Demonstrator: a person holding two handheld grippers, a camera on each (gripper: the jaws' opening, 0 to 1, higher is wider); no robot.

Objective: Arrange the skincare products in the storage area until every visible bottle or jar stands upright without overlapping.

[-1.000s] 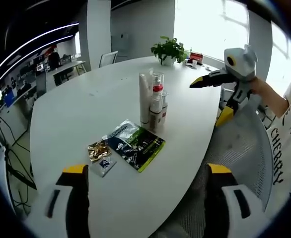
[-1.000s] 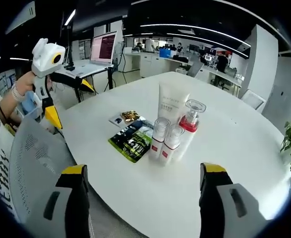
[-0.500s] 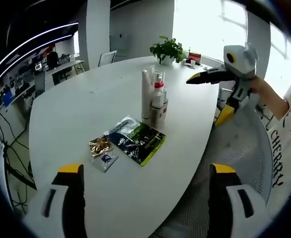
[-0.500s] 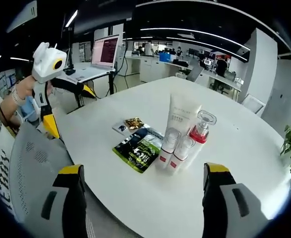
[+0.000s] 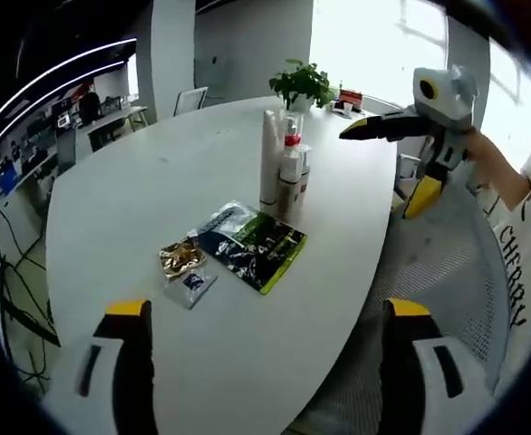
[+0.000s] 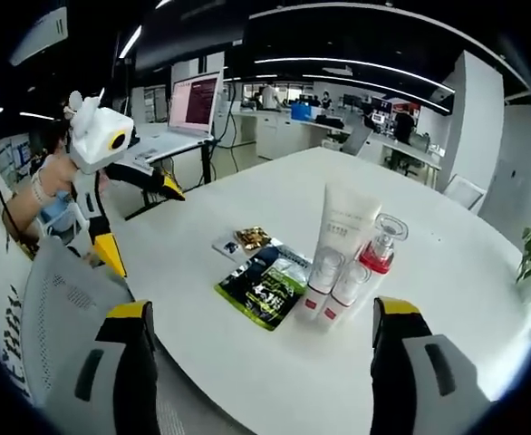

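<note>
Table: I see a large white oval table; every item below is placed relative to the white tube standing on it.
Chair: a grey mesh chair sits at the table edge, on the person's side of the tube.
White tube: the tall white tube stands upright on its cap, the tallest of the cluster.
Spray bottle: a clear bottle with a red collar stands upright just beside the tube.
Small bottles: two small white bottles with red bands stand upright against the tube's base, side by side; in the left gripper view I cannot separate them from the spray bottle.
Green pouch: a dark and green flat pouch lies flat near the tube, towards the chair side.
Gold sachet: a small gold packet lies just beyond the pouch, farther from the tube.
Clear sachet: a tiny clear packet lies just beside the gold one.
Plant: a potted plant stands at the table's far end, well beyond the tube.
Left gripper: my left gripper hovers off the table edge, jaws wide apart, holding nothing.
Right gripper: my right gripper hovers apart from the tube, jaws wide, holding nothing.
</note>
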